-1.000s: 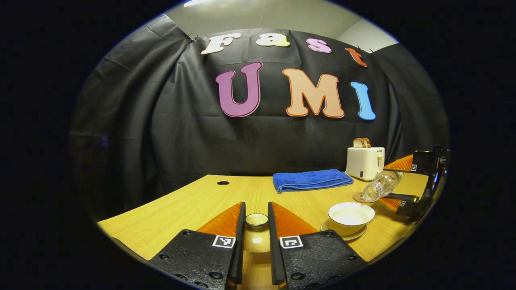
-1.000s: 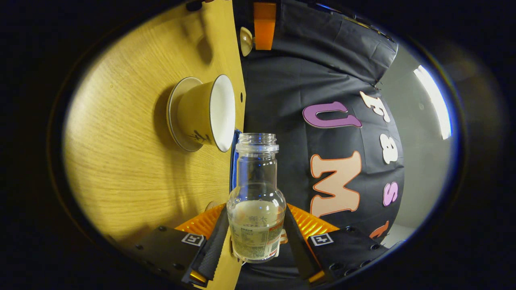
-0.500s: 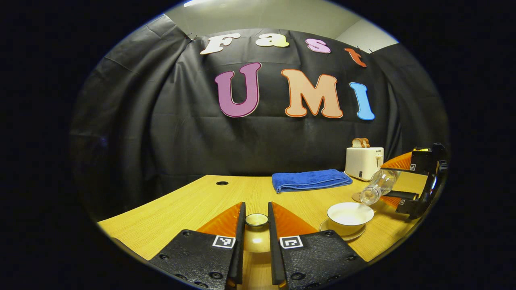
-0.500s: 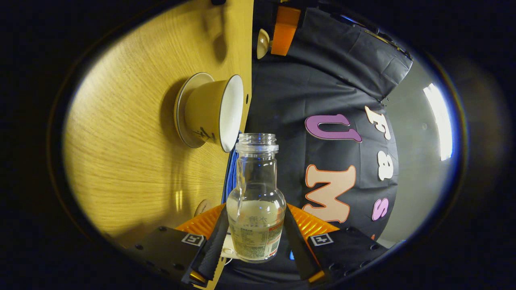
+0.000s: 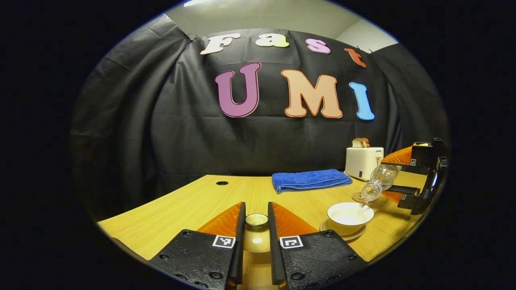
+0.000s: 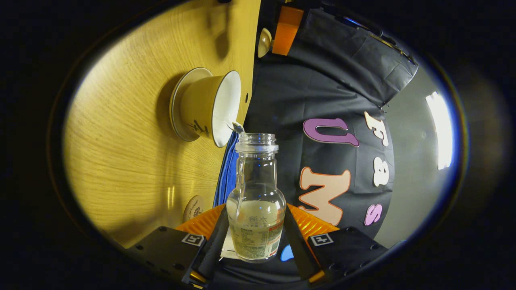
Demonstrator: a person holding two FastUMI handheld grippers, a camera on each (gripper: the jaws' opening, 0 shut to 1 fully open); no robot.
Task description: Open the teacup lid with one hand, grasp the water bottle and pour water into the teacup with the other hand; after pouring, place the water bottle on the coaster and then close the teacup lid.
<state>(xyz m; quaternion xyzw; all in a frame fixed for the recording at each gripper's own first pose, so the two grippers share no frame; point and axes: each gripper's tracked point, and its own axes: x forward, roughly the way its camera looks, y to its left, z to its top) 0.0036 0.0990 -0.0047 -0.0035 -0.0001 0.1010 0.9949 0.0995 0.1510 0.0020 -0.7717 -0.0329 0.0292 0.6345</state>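
My left gripper (image 5: 256, 229) is shut on the cream teacup lid (image 5: 256, 220), held low over the table (image 5: 193, 205). The white teacup (image 5: 350, 217) stands uncovered on its saucer (image 5: 344, 234) at the right. My right gripper (image 6: 256, 237) is shut on the clear water bottle (image 6: 256, 201), tipped hard over with its mouth at the teacup (image 6: 205, 108) rim. A thin stream of water (image 6: 238, 128) leaves the mouth. From the left gripper view the right gripper (image 5: 415, 181) and tilted bottle (image 5: 378, 182) hang just above the cup. The round coaster (image 6: 194, 207) lies on the table behind the cup.
A folded blue towel (image 5: 310, 180) lies at the back of the table. A white toaster (image 5: 364, 161) with bread slices stands at the back right, close behind the bottle. A small dark hole (image 5: 221, 183) sits in the tabletop at the back left.
The right gripper has tipped the bottle further and brought its mouth to the cup's rim, where water now runs out. The left gripper and lid have stayed still.
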